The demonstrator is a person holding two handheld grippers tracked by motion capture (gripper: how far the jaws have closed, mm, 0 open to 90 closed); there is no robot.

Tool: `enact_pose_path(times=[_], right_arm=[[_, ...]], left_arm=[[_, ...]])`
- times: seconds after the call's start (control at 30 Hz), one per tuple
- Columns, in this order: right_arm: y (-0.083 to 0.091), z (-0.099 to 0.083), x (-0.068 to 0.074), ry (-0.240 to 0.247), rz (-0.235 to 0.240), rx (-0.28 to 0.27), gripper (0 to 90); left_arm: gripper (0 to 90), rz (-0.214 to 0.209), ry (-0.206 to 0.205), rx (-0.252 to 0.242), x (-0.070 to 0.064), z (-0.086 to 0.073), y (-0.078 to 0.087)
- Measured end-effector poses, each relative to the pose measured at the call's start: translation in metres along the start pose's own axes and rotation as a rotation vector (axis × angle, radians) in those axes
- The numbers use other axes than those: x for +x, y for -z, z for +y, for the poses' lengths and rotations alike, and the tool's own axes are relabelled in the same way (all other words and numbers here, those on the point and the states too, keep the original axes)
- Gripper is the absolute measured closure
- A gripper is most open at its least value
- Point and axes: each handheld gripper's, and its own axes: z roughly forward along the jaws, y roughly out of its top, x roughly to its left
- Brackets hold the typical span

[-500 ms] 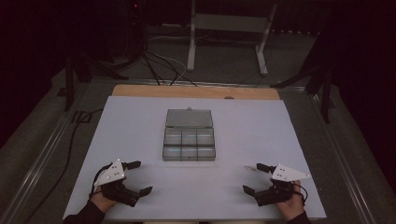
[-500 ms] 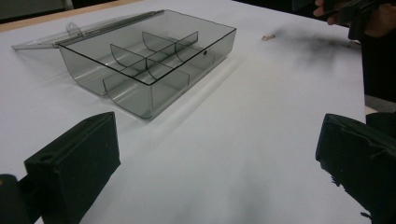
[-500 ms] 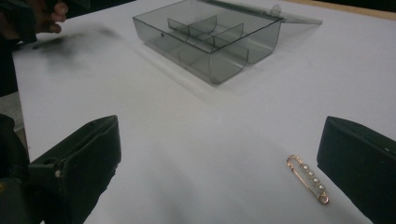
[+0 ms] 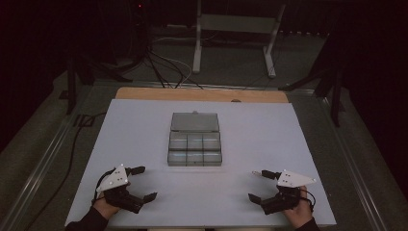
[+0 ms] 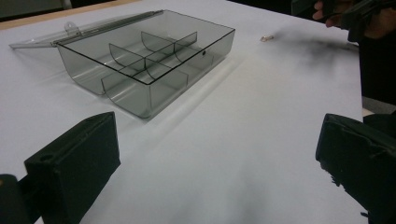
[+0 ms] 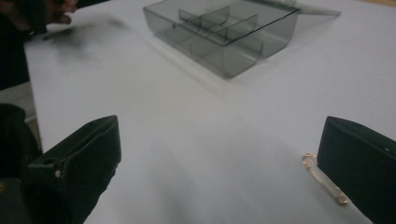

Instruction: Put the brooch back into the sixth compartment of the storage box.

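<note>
Both tools sit low at the near edge of the white counter (image 4: 144, 120), jaws spread wide, nothing between them. Left tool (image 4: 141, 183) is at near left, held by a hand (image 4: 103, 207); right tool (image 4: 258, 186) is at near right, held by the other hand (image 4: 300, 214). Clear smoked compartment box (image 4: 195, 144) lies mid-counter, lid (image 4: 195, 121) folded flat open on its far side, six cells with curved dividers, and they look empty. The box is well apart from both tools, far of them and roughly centred between the two. In the right gripper view a small gold-coloured pin (image 6: 323, 179) lies flat on the counter just beside the inner face of the jaw at that picture's right, possibly touching it; contact is hard to tell from the blur. Its ring end points away toward the box (image 6: 224, 32). The same piece shows in the left gripper view as a tiny bright speck (image 5: 266, 38) far across the counter near the other hand (image 5: 336, 11), right of the box (image 5: 149, 60). In the high view the pin is too small to make out by the right tool's far jaw.
</note>
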Motion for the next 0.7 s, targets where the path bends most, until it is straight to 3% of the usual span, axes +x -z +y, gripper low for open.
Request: enact_pose_path(times=[0.2, 0.57, 0.7], right_arm=[[0.001, 0.005, 0.005, 0.005, 0.054, -0.01, 0.0], [0.01, 0.021, 0.001, 0.03, 0.074, -0.08, 0.0], [0.017, 0.029, -0.006, 0.011, 0.069, -0.103, 0.0]], left_arm=[[1.1, -0.009, 0.007, -0.007, 0.001, 0.0, 0.0], [1.1, -0.008, 0.0, 0.0, 0.0, 0.0, -0.001], [1.1, -0.007, -0.001, -0.001, 0.0, 0.0, 0.0]])
